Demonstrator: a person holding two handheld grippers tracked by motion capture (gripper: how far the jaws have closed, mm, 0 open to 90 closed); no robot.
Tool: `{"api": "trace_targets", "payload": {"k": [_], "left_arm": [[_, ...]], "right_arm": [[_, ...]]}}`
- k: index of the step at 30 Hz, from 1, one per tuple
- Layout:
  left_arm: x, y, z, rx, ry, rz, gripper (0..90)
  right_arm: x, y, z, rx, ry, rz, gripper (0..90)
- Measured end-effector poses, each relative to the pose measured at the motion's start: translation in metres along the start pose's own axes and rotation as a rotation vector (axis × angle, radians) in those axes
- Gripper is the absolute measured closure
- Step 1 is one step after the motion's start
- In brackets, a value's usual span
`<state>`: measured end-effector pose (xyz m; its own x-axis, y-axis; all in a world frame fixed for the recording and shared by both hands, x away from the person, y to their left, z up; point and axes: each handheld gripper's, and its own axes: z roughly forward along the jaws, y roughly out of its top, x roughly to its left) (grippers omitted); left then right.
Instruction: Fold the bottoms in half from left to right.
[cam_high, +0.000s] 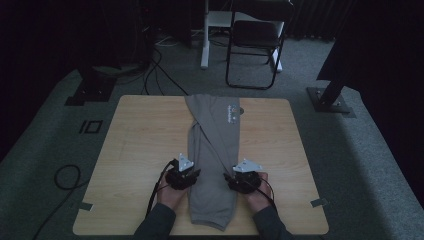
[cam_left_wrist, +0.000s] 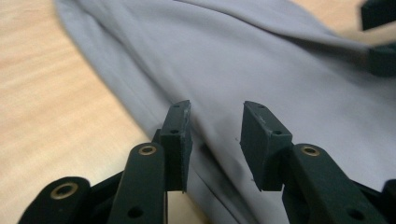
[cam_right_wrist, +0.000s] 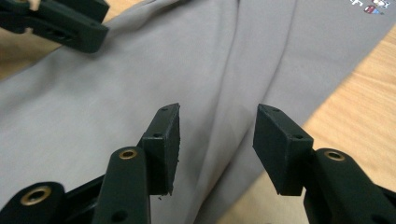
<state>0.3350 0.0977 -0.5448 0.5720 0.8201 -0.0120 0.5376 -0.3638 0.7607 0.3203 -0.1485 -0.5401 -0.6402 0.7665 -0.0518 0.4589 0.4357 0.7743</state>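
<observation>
Both tongs, left (cam_high: 186, 174) and right (cam_high: 243, 176), gape at the grey garment's (cam_high: 214, 150) long edges near the desk's (cam_high: 140, 150) front edge, seemingly ready to fold it.

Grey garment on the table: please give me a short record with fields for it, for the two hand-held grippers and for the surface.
garment: grey garment, folded into a long narrow strip, lying lengthwise down the middle of the table
print: small logo near the far end
surface: wooden table
left hand-held gripper: at the garment's left edge, jaws apart, no cloth pinched
right hand-held gripper: at the garment's right edge, jaws apart, no cloth pinched
background: black folding chair on the carpet beyond the table
</observation>
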Motion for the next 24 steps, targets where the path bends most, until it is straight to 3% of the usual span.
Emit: {"api": "trace_targets", "payload": {"k": [1, 2, 3, 6, 9, 13, 19, 24], "left_arm": [[0.000, 0.000, 0.000, 0.000, 0.000, 0.000, 62.4], [0.005, 0.006, 0.009, 0.018, 0.039, -0.008, 62.4], [0.007, 0.008, 0.012, 0.018, 0.046, -0.022, 61.9], [0.014, 0.014, 0.020, 0.017, 0.079, -0.044, 61.9], [0.020, 0.019, 0.027, 0.019, 0.100, -0.059, 63.5], [0.026, 0.021, 0.031, 0.032, 0.131, -0.089, 79.8], [0.030, 0.016, 0.027, 0.041, 0.122, -0.098, 88.6], [0.030, 0.015, 0.025, 0.043, 0.132, -0.115, 88.7]], "right_arm": [[0.000, 0.000, 0.000, 0.000, 0.000, 0.000, 50.9], [-0.002, 0.002, 0.005, 0.005, -0.004, -0.002, 50.9], [-0.007, 0.006, 0.016, 0.023, -0.026, 0.006, 50.9], [-0.014, 0.012, 0.027, 0.031, -0.049, 0.019, 51.0], [-0.020, 0.018, 0.036, 0.032, -0.050, 0.027, 51.8], [-0.025, 0.025, 0.048, 0.071, -0.055, 0.022, 58.3], [-0.037, 0.017, 0.040, 0.074, -0.070, 0.077, 72.3], [-0.045, 0.009, 0.031, 0.081, -0.112, 0.122, 75.0]]}}
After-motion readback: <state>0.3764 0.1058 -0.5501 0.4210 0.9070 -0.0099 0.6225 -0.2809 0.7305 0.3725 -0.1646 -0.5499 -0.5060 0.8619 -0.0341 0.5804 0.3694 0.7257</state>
